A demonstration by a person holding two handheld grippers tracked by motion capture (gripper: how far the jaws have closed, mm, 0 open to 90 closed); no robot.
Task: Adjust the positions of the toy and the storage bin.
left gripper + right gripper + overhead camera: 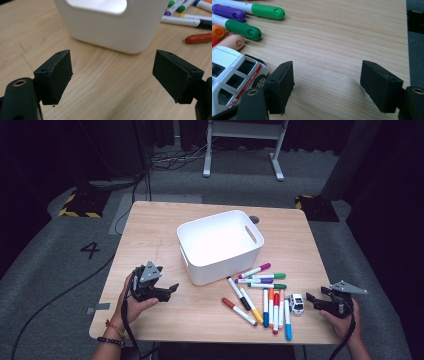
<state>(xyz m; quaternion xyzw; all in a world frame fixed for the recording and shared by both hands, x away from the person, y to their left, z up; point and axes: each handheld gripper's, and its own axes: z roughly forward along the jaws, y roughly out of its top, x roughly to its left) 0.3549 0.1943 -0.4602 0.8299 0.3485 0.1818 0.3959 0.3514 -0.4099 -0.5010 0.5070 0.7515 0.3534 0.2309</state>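
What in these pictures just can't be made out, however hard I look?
- Bin: the left tool view cuts off its top, so its inside is hidden there.
- Toy car: its rear runs off the right tool view's edge, and its side lettering is too blurred to read.
- Markers: any print on them is too small in the high view.
- Table: its near edge hides whatever lies under it.

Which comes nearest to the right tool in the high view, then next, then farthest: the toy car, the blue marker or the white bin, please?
1. Toy car, just left of the right tool.
2. Blue marker, at the cluster's right edge.
3. White bin, mid-table, farthest.
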